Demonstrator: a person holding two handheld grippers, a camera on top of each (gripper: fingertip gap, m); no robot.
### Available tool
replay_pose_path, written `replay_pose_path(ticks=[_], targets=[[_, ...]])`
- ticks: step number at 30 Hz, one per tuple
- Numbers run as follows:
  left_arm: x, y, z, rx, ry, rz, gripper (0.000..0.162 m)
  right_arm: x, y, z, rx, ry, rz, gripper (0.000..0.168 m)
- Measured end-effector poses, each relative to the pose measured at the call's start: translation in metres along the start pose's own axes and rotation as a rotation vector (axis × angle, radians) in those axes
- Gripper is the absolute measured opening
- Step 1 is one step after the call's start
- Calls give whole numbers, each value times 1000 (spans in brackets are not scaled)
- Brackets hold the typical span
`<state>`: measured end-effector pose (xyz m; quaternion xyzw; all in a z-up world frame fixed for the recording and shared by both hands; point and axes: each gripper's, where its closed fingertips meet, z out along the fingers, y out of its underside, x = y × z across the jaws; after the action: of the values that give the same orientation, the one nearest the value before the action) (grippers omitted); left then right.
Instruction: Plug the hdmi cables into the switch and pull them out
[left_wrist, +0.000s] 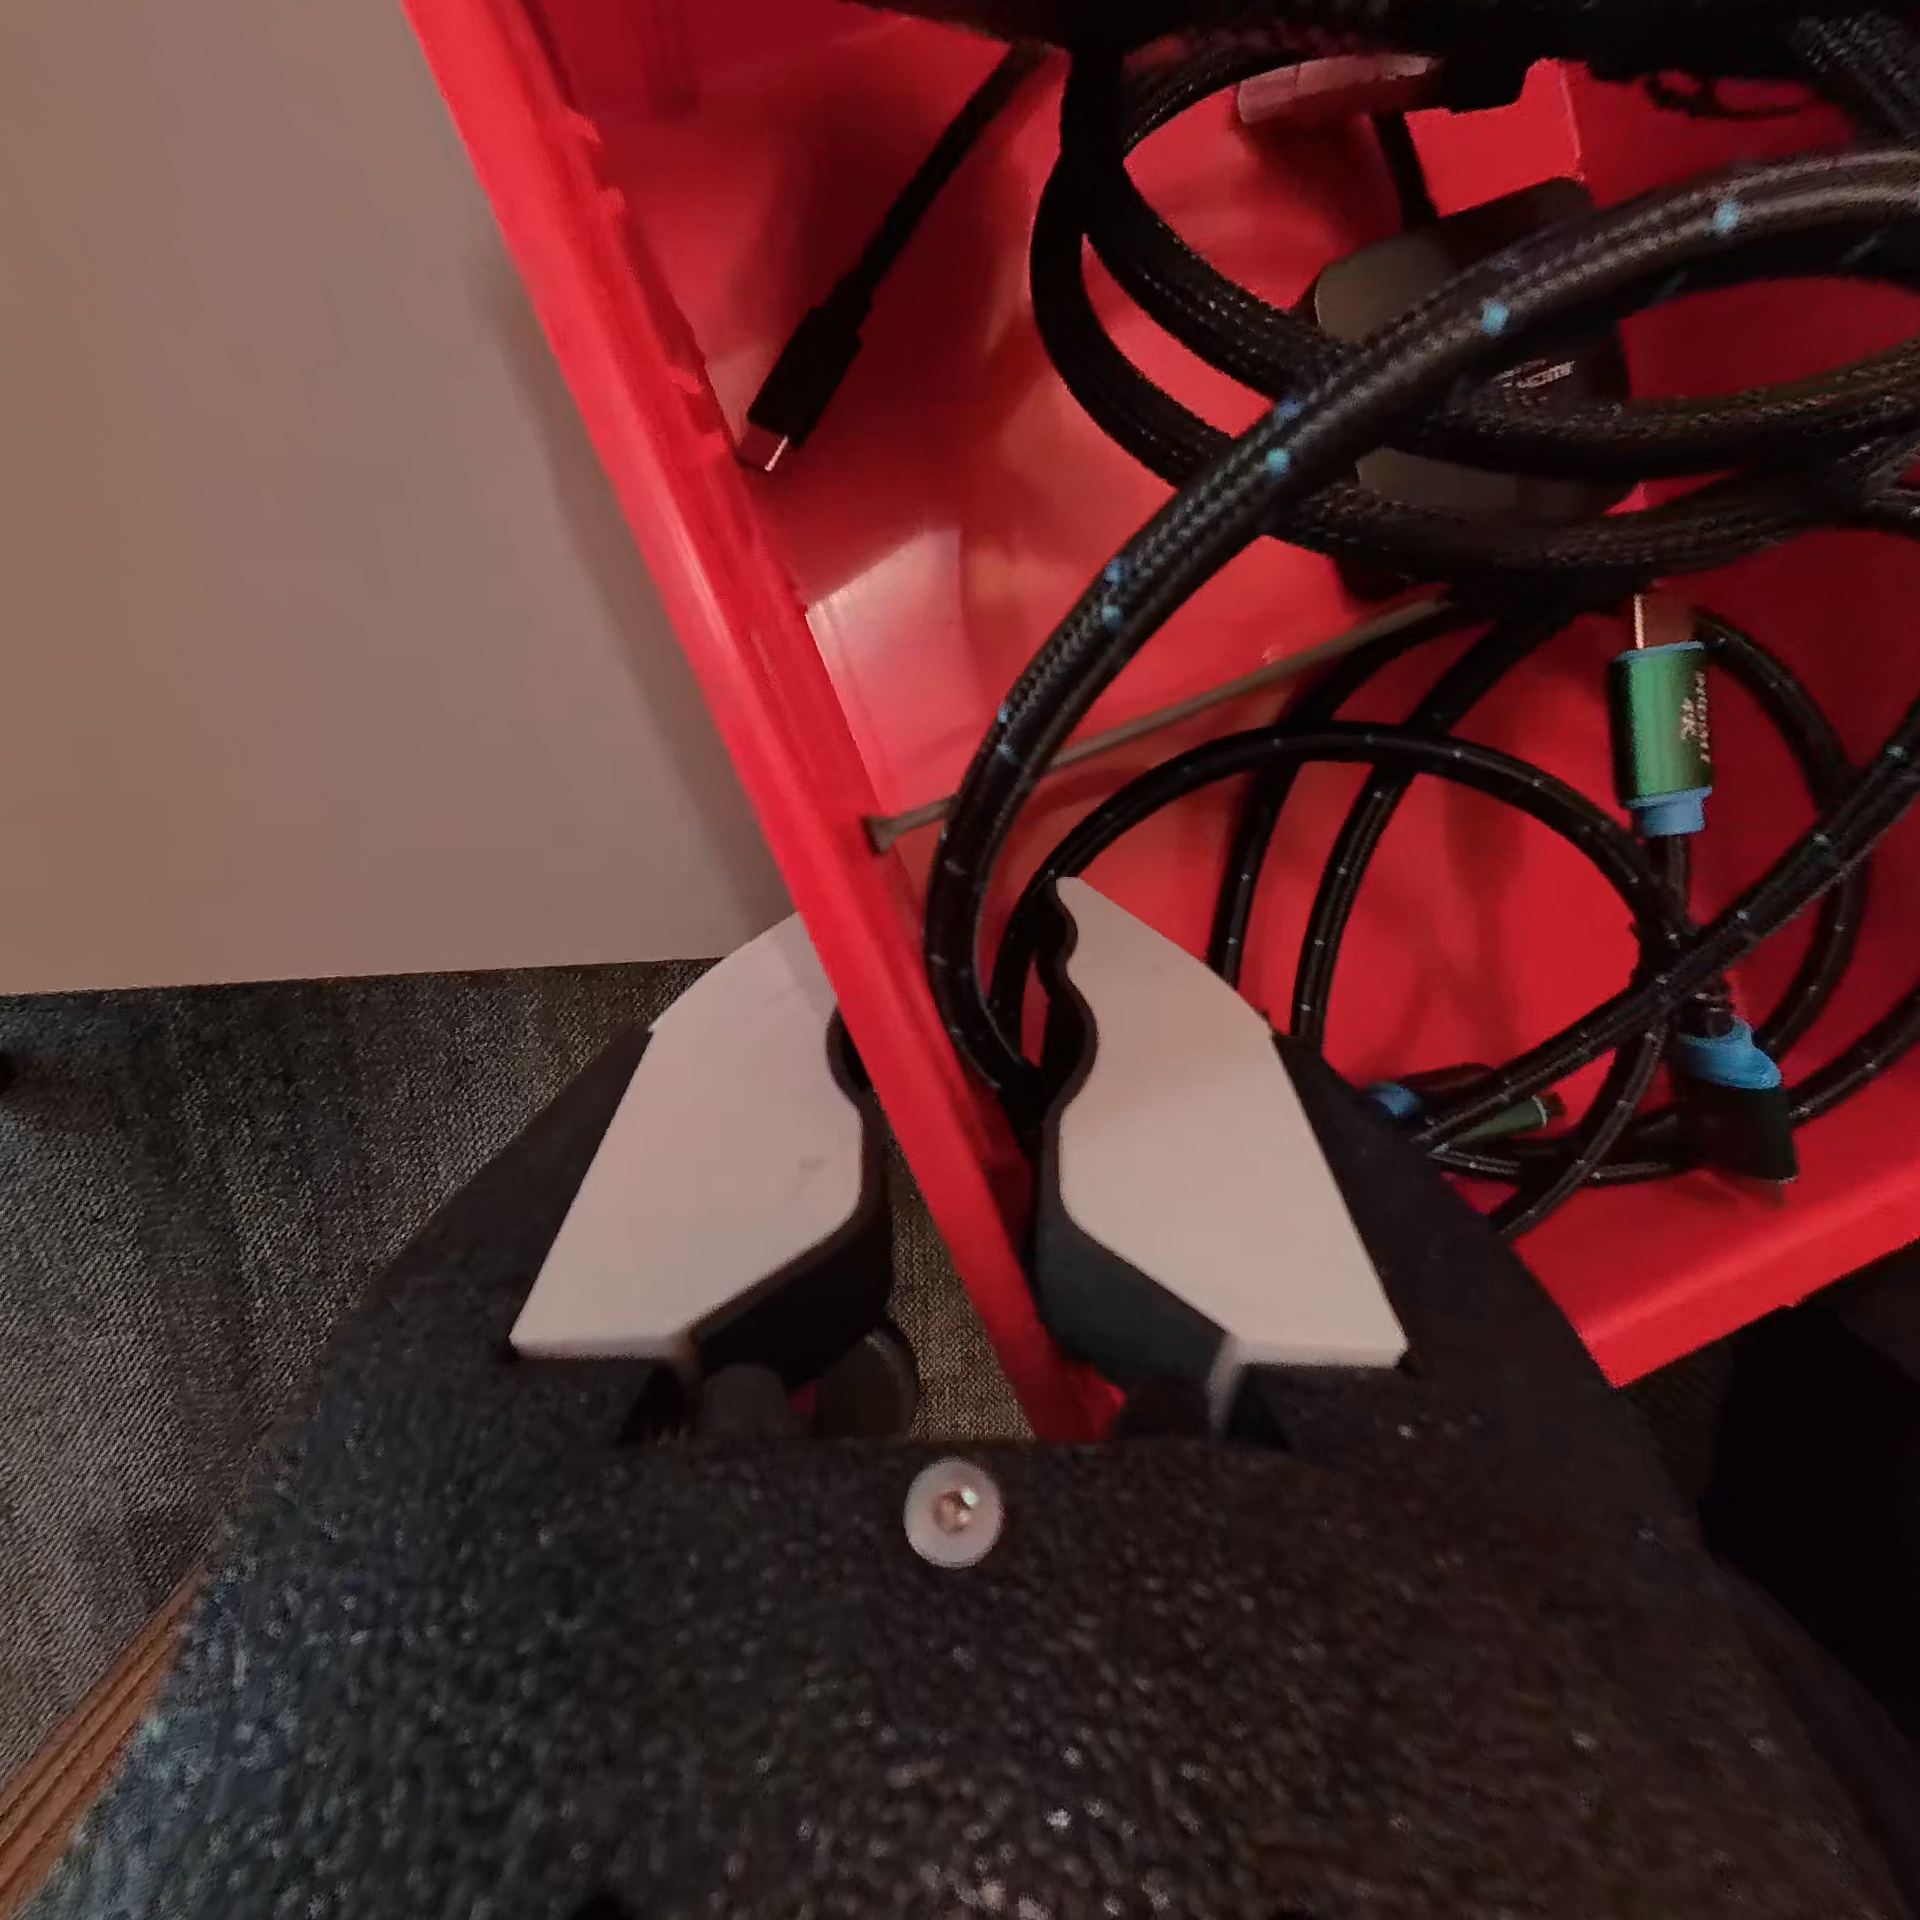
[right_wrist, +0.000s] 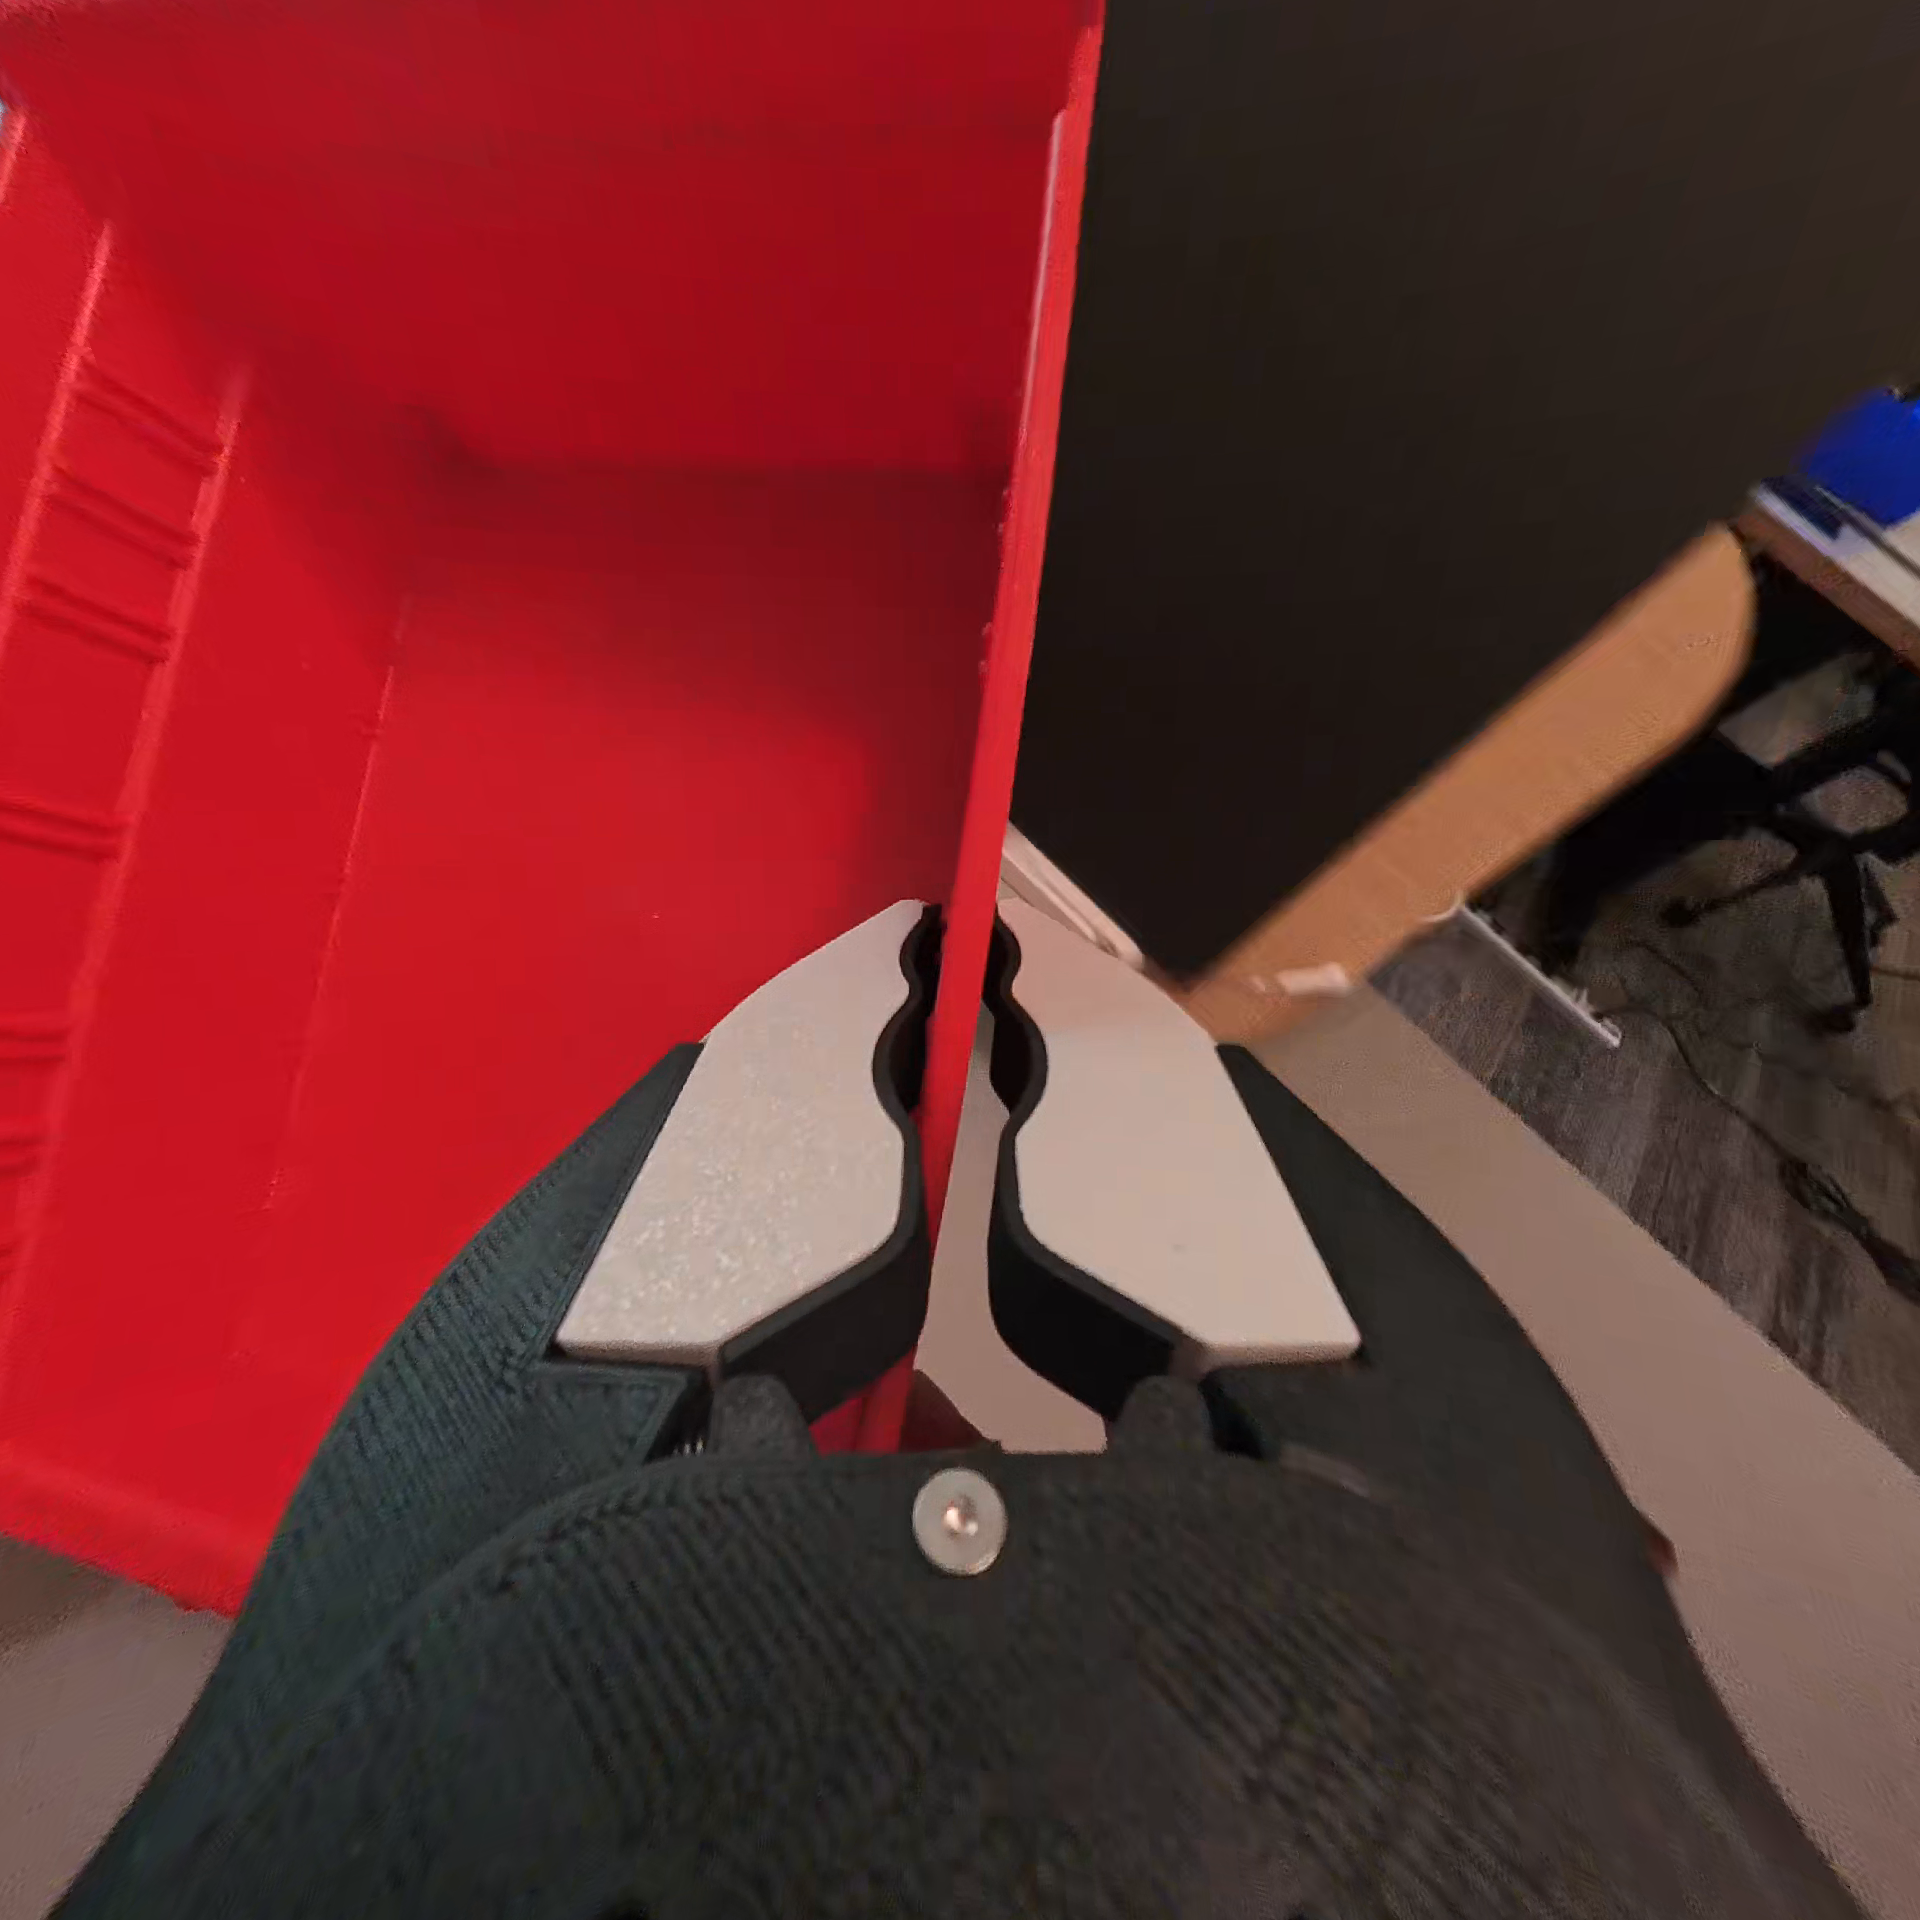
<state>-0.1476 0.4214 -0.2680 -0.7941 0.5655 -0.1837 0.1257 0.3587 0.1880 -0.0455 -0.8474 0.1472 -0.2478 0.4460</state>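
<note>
Both grippers are pinching the red bin's walls right now. The left gripper (left_wrist: 940, 935) is straddling the bin (left_wrist: 727, 582) rim, one finger outside and one inside, jaws closing on the wall that's running from 11 o'clock down to 6 in its view. Inside the bin, the cables (left_wrist: 1299, 436) are lying in a tangled black braided heap, filling the view from 12 to 4 o'clock. A green plug (left_wrist: 1657, 727) is sitting at about 3 o'clock among the loops, and a black plug (left_wrist: 805, 390) is leaning against the inner wall near 11. I can't really pick out the switch in that pile. The right gripper (right_wrist: 961, 914) is clamping another wall of the bin (right_wrist: 520, 623), which is filling that view from 9 to 12. A brown box (right_wrist: 1558, 748) is showing around 2 o'clock, over grey floor (right_wrist: 1714, 1091).
</note>
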Motion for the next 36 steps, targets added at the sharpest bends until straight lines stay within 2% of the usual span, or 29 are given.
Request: replay_pose_path(ticks=[4,9,13,16,20,22,29,36], targets=[[-1,-2,1,2,-13,-8,25,85,87,-65,-41,73,127,8],[-1,-18,9,12,-52,-38,23,182,238,-134,-160,224,365,8],[-7,-48,22,-1,-91,-31,22,227,344,-176,-261,295,538,9],[-15,-82,36,-6,-69,6,22,249,390,-194,-240,293,682,9],[-27,-135,59,-19,-42,65,22,267,431,-201,-297,278,737,8],[-31,-163,72,-28,-27,85,22,271,440,-196,-306,264,751,8],[-44,-252,111,-30,4,129,22,285,434,-177,-268,271,733,8],[-54,-299,131,-24,10,118,23,302,428,-162,-242,298,703,8]])
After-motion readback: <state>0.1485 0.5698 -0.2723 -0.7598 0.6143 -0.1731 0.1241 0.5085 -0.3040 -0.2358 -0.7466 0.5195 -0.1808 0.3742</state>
